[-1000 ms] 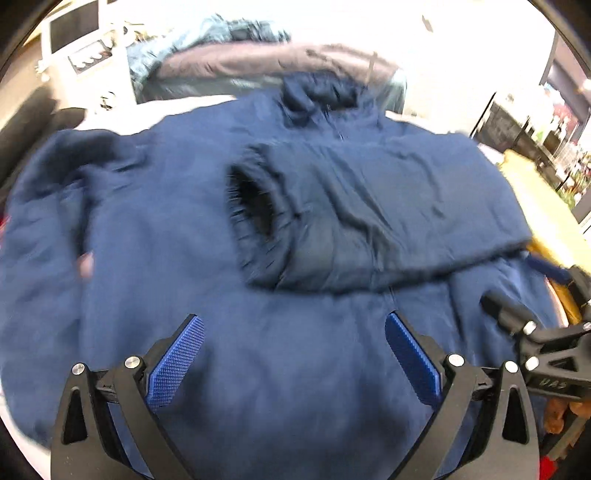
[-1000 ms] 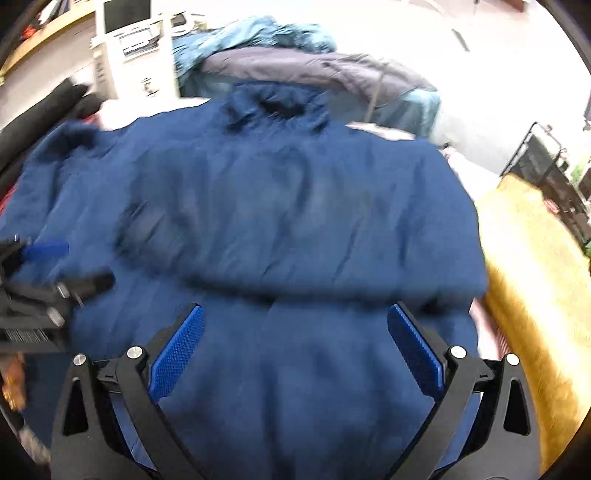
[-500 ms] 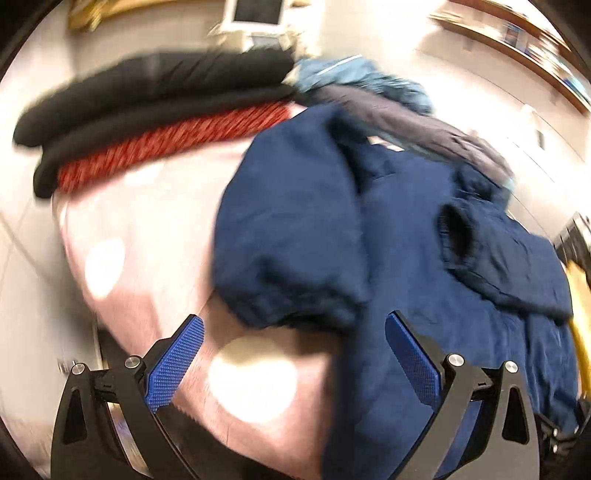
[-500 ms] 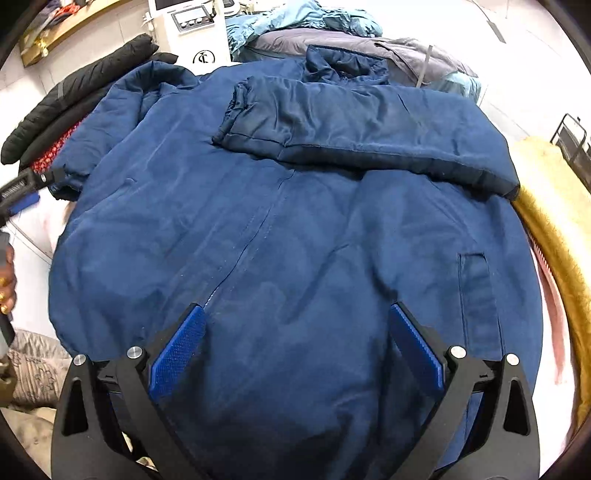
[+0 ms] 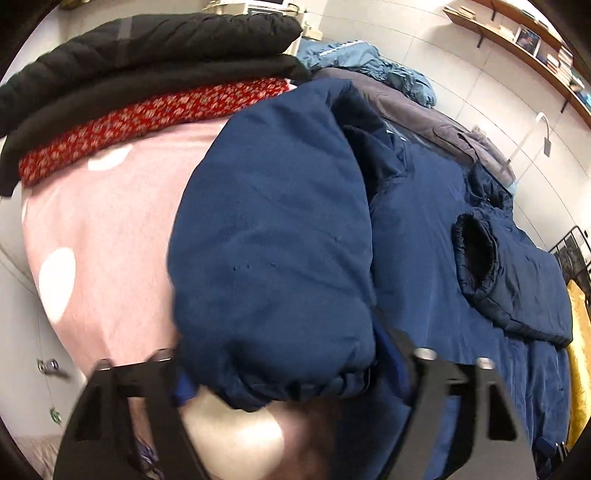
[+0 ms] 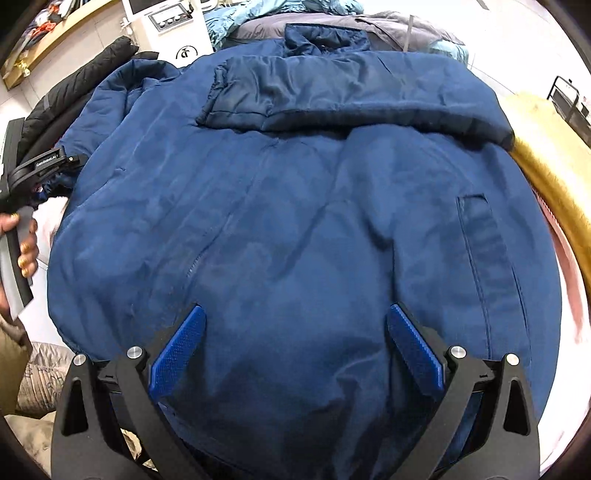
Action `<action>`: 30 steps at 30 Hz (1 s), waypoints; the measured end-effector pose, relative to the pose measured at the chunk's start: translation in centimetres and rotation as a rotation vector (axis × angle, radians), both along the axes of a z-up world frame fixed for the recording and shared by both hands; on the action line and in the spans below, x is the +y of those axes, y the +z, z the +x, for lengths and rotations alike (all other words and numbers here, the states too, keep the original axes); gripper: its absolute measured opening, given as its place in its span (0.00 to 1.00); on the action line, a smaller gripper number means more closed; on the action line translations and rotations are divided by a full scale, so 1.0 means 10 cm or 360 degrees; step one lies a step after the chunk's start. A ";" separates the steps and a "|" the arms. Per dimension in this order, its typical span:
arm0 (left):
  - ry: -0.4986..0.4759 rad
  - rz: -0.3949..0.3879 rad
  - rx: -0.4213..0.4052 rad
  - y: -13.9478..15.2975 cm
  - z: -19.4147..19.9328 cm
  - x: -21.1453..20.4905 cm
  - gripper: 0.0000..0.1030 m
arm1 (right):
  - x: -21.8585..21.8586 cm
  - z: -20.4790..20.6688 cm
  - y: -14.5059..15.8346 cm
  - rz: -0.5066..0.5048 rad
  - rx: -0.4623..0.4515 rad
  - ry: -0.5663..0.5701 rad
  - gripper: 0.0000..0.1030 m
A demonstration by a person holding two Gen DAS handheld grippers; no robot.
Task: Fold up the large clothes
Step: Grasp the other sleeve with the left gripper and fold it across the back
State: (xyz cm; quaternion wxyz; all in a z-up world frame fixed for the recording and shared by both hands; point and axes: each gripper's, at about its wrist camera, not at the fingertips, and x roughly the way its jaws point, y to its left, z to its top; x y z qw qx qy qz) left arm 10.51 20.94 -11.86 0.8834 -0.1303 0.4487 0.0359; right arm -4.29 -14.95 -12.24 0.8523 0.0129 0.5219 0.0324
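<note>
A large navy padded jacket (image 6: 295,206) lies spread front-up on a pink spotted cover (image 5: 103,229). One sleeve (image 6: 332,96) is folded across the chest. The other sleeve (image 5: 273,258) lies out to the side with its cuff between the jaws of my left gripper (image 5: 291,373), which stand wide around the cuff; its pads are hidden by the cloth. The left gripper also shows in the right wrist view (image 6: 48,166). My right gripper (image 6: 295,350) is open and empty, hovering over the jacket's lower hem.
Folded black and red garments (image 5: 147,85) are stacked beyond the pink cover. Grey and light blue clothes (image 6: 332,22) lie past the collar. A mustard blanket (image 6: 554,155) lies at the right. A white appliance (image 6: 170,29) stands behind.
My left gripper moved left from over the jacket's middle to the outstretched sleeve, and the cuff now sits between its jaws. My right gripper pulled back slightly towards the hem.
</note>
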 end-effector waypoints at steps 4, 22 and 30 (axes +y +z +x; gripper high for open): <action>0.0057 0.0030 -0.0078 0.27 0.03 0.31 0.33 | -0.02 -0.03 0.01 0.0002 -0.0009 -0.0002 0.95; 0.0614 0.0284 -0.0166 0.92 0.22 1.86 0.16 | -0.06 0.01 0.01 0.0076 -0.0011 -0.0063 0.95; 0.0585 0.0504 -0.0355 1.61 0.42 1.94 0.15 | -0.14 0.00 0.03 0.0112 -0.0024 -0.0081 0.95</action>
